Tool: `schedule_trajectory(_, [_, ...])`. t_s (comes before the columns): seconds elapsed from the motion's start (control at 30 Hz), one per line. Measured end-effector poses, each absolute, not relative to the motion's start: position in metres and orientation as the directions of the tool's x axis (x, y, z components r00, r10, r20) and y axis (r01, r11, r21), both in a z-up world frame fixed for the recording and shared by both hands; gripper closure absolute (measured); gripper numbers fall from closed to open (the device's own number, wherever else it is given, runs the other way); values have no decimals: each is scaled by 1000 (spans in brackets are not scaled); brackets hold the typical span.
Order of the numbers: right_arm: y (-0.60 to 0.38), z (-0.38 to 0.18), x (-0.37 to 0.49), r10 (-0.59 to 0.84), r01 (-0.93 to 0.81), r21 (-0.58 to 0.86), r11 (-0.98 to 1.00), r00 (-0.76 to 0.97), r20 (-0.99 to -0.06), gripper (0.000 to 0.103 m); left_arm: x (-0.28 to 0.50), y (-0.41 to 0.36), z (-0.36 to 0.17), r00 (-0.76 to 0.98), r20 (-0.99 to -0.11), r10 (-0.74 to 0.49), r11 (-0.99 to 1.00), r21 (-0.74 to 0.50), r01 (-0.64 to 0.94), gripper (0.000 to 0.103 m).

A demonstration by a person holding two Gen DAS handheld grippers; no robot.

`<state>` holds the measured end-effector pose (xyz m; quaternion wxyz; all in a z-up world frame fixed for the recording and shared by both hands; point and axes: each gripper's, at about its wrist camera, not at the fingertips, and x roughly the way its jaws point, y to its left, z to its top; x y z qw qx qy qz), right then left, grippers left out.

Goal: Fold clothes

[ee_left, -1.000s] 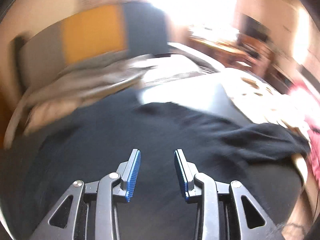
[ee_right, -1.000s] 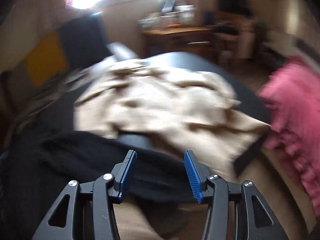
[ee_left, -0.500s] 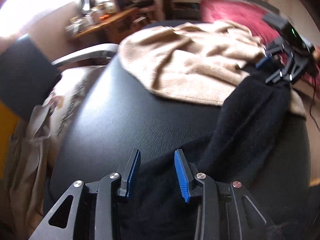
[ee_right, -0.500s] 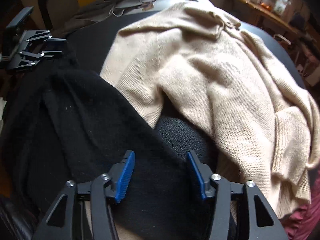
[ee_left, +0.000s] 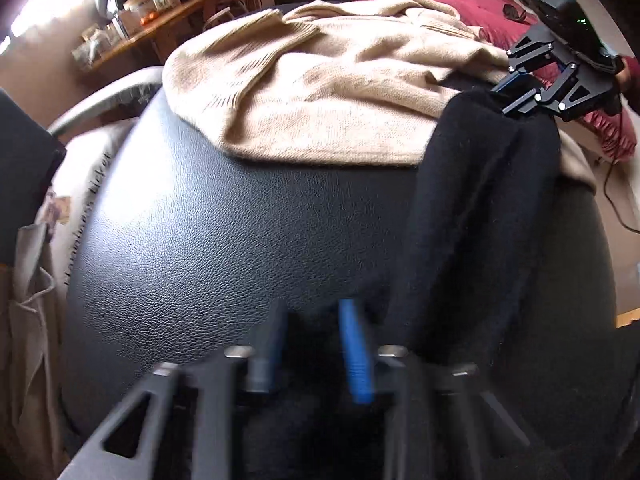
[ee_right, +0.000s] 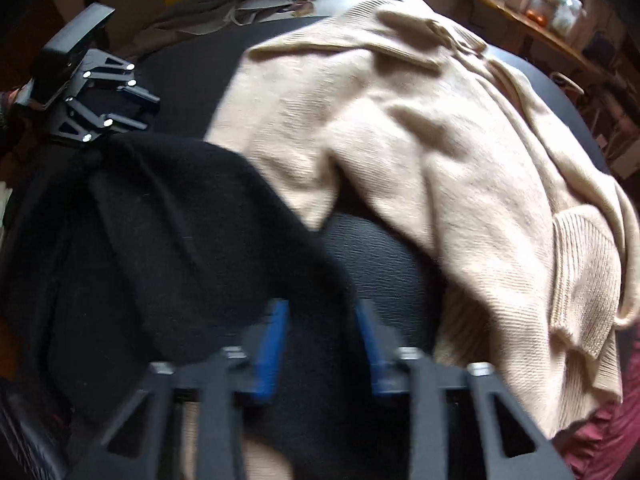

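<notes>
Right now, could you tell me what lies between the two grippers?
The black garment stretches from the left gripper to the right gripper, seen in the left wrist view.

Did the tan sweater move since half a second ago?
Cannot tell. In the right wrist view the tan sweater lies draped over the black leather surface much as before; its small shift in the picture could be camera motion.

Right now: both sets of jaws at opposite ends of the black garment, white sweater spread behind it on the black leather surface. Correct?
One error: the sweater is beige, not white, as the right wrist view shows. The rest holds: the left gripper and the right gripper sit at opposite ends of the black garment, with the sweater spread behind it on the black leather surface.
</notes>
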<state>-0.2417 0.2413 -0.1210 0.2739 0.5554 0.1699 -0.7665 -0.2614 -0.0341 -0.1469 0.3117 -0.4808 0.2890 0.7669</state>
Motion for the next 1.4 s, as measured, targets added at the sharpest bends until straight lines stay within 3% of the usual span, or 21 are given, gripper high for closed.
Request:
schedule_trajectory(0.03, [235, -121, -237, -213, 619, 14, -785, -248, -945, 86, -255, -32, -147, -376, -907, 188, -641, 177, -747, 99])
schedule_trajectory(0.1, [225, -120, -230, -177, 620, -39, -784, -283, -943, 89, -251, -32, -146, -430, -883, 190, -676, 200, -710, 100])
schedule_trajectory(0.17, [220, -116, -226, -141, 610, -94, -787, -326, -935, 98, -250, -45, -132, -488, -841, 232, -757, 158, -633, 100])
schedule_trajectory(0.27, [221, -96, -230, -95, 562, -181, -807, -427, -899, 98, -254, -63, -115, -569, -783, 251, -848, 106, -520, 100])
schedule_trajectory(0.4, [224, -80, -247, -2, 481, -303, -823, -535, -845, 98, -272, -67, -111, -646, -740, 188, -910, 116, -397, 100])
schedule_trajectory(0.53, [219, -98, -272, 137, 400, -424, -813, -577, -805, 98, -285, -74, -127, -620, -771, 146, -936, 95, -339, 97])
schedule_trajectory(0.67, [224, -127, -282, 186, 380, -438, -814, -545, -818, 98, -284, -86, -132, -610, -779, 144, -960, 39, -277, 94])
schedule_trajectory(0.8, [210, -102, -269, 98, 357, -384, -852, -611, -786, 97, -256, -134, -94, -693, -705, 151, -987, -69, -145, 86])
schedule_trajectory(0.87, [203, -90, -263, 56, 347, -355, -868, -642, -764, 92, -231, -164, -78, -733, -670, 117, -993, -106, -62, 85])
schedule_trajectory(0.9, [199, -83, -259, 30, 345, -335, -877, -656, -754, 87, -213, -179, -74, -744, -663, 79, -995, -100, -17, 85])
schedule_trajectory(1.0, [150, -61, -238, -212, 456, -137, -880, -633, -744, 61, -161, -216, -72, -749, -662, 1, -993, -91, 80, 85])
schedule_trajectory(1.03, [124, -62, -227, -277, 504, -93, -859, -608, -744, 58, -136, -226, -76, -741, -671, -22, -989, -94, 115, 85])
schedule_trajectory(1.13, [45, -68, -195, -459, 636, 36, -770, -514, -725, 58, -73, -244, -92, -711, -697, -93, -972, -92, 218, 85])
schedule_trajectory(1.23, [-19, -96, -170, -547, 709, 132, -692, -398, -736, 58, -20, -253, -112, -677, -720, -154, -951, -76, 298, 85])
schedule_trajectory(1.4, [-86, -143, -139, -517, 751, 97, -654, -350, -781, 58, 58, -269, -151, -619, -753, -222, -903, -80, 422, 83])
